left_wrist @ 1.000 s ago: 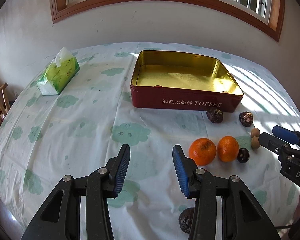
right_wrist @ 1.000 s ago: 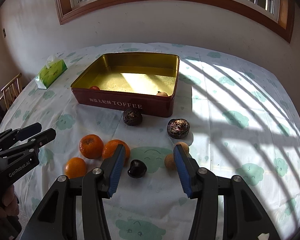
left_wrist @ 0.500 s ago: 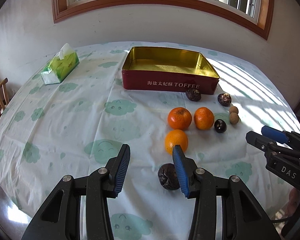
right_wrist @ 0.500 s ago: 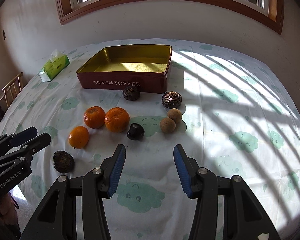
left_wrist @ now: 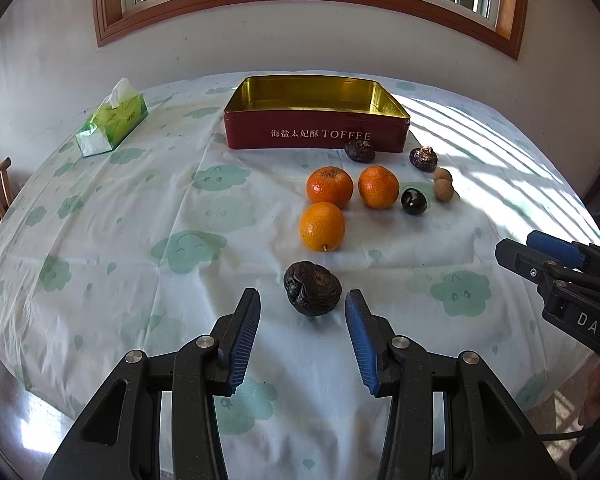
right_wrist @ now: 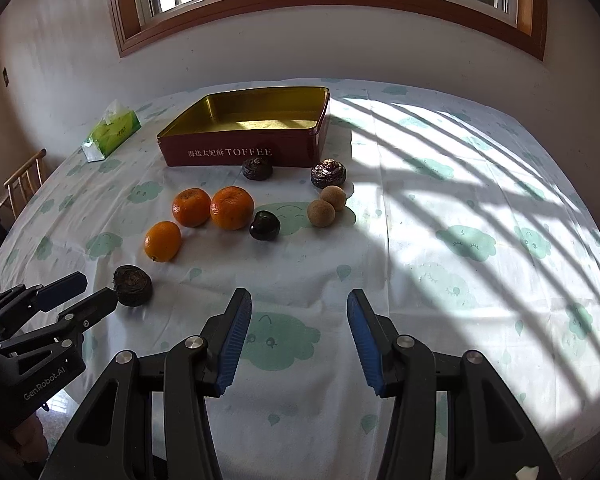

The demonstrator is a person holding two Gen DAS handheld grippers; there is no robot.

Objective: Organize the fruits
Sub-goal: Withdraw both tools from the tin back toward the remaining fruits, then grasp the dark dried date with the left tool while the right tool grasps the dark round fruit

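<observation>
Left gripper (left_wrist: pixel 302 322): jaws spread wide at the bottom centre of the left wrist view, holding nothing; its blue pads (left_wrist: pixel 244 334) flank the space just short of a wrinkled dark fruit.
Wrinkled dark fruit (left_wrist: pixel 312 288): sits on the cloth just ahead of the left gripper, between the lines of its two fingers but touching neither; in the right wrist view it lies at lower left, by the left gripper's tips.
Right gripper (right_wrist: pixel 299 338): jaws apart and empty at the bottom centre of the right wrist view, over bare cloth, well short of the fruit.
Oranges: three in a cluster at frame centre, the nearest orange (left_wrist: pixel 322 226) below the two side by side, one on the left (left_wrist: pixel 330 186) and one on the right (left_wrist: pixel 378 186).
Small dark glossy fruit (left_wrist: pixel 413 201): just right of the right-hand orange.
Two tan round fruits (left_wrist: pixel 444 185): touching each other, right of the glossy one.
Two more wrinkled dark fruits: one (left_wrist: pixel 360 150) against the tin's front wall, the other (left_wrist: pixel 423 158) near its right front corner.
Toffee tin (left_wrist: pixel 316 136): red outside, gold inside, lid off, upper centre; what lies in it I cannot tell.
Tissue box (left_wrist: pixel 112 124): green, upper left, well apart from the fruit.
Table (left_wrist: pixel 100 220): covered with a white cloth printed with green clouds, striped sunlight on its right side.
</observation>
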